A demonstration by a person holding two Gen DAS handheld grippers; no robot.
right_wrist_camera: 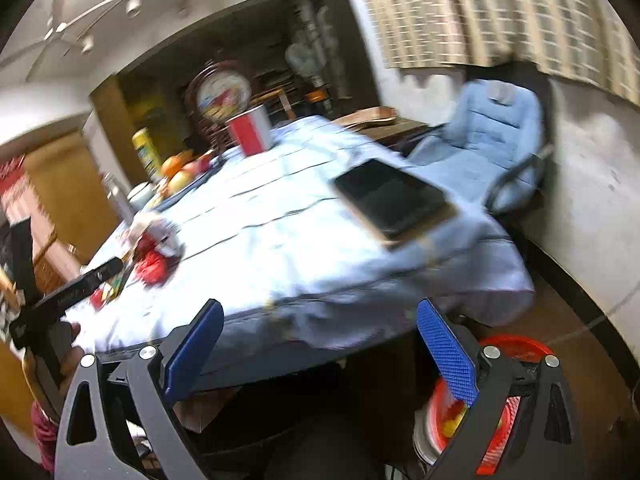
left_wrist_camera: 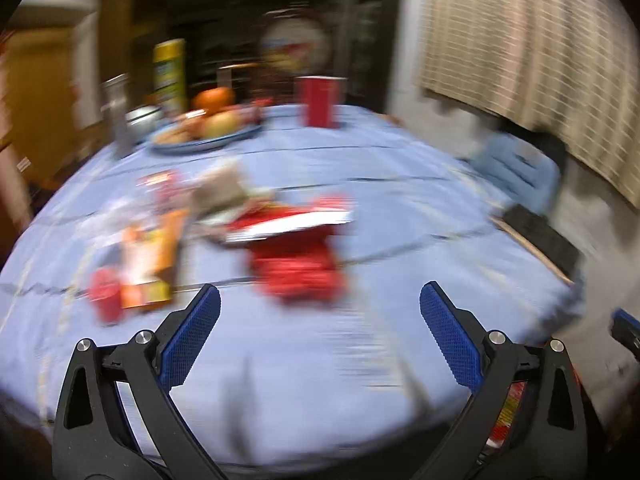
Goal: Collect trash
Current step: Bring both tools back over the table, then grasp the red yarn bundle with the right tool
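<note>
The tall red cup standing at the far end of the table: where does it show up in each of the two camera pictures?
Left wrist view: the red cup stands upper centre, at the far edge of the blue tablecloth.
Right wrist view: the red cup sits upper left of centre, tilted by the lens.
Shared landmark: the fruit plate, to the cup's left in both views.

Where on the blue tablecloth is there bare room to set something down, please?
Free: the near strip between the red wrapper and the table edge, and the stretch between the red cup and the black tablet. Crowded: the wrapper pile and the fruit plate.
</note>
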